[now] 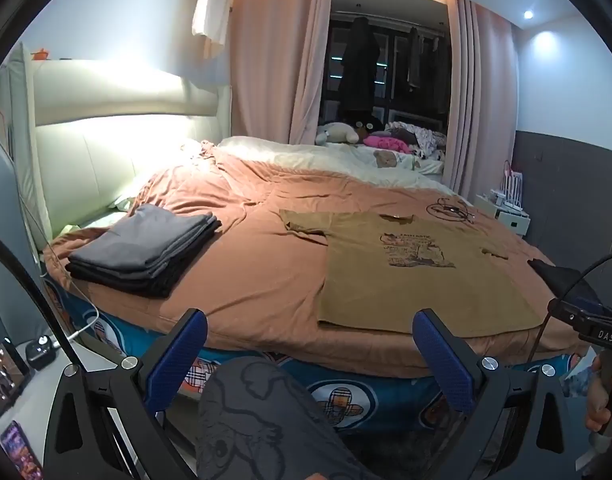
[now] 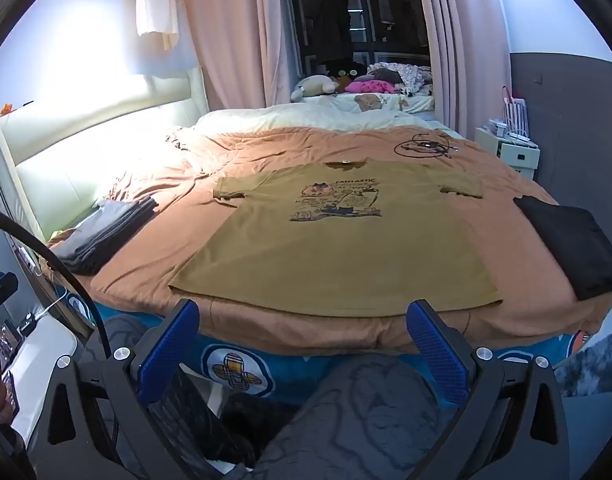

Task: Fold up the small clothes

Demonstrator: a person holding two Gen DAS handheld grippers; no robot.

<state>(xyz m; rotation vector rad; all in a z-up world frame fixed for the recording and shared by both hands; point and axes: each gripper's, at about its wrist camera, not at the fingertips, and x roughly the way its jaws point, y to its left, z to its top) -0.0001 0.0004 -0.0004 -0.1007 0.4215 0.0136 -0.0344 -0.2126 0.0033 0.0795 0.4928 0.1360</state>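
Observation:
An olive-brown T-shirt (image 1: 410, 272) with a dark print lies flat, front up, on the orange bedspread (image 1: 242, 240), hem toward me; it also shows in the right wrist view (image 2: 338, 240). My left gripper (image 1: 310, 344) is open and empty, held off the bed's near edge, left of the shirt's hem. My right gripper (image 2: 302, 336) is open and empty, just short of the hem's middle. A stack of folded grey clothes (image 1: 146, 252) sits at the bed's left. A folded black garment (image 2: 570, 240) lies at the right.
A tangle of black cable (image 2: 424, 146) lies beyond the shirt's collar. Stuffed toys and a pink cloth (image 2: 370, 86) sit at the far end by the curtains. A white nightstand (image 2: 510, 152) stands at the right. A desk with devices (image 1: 22, 364) is at the left. My patterned knee (image 1: 258, 420) is below.

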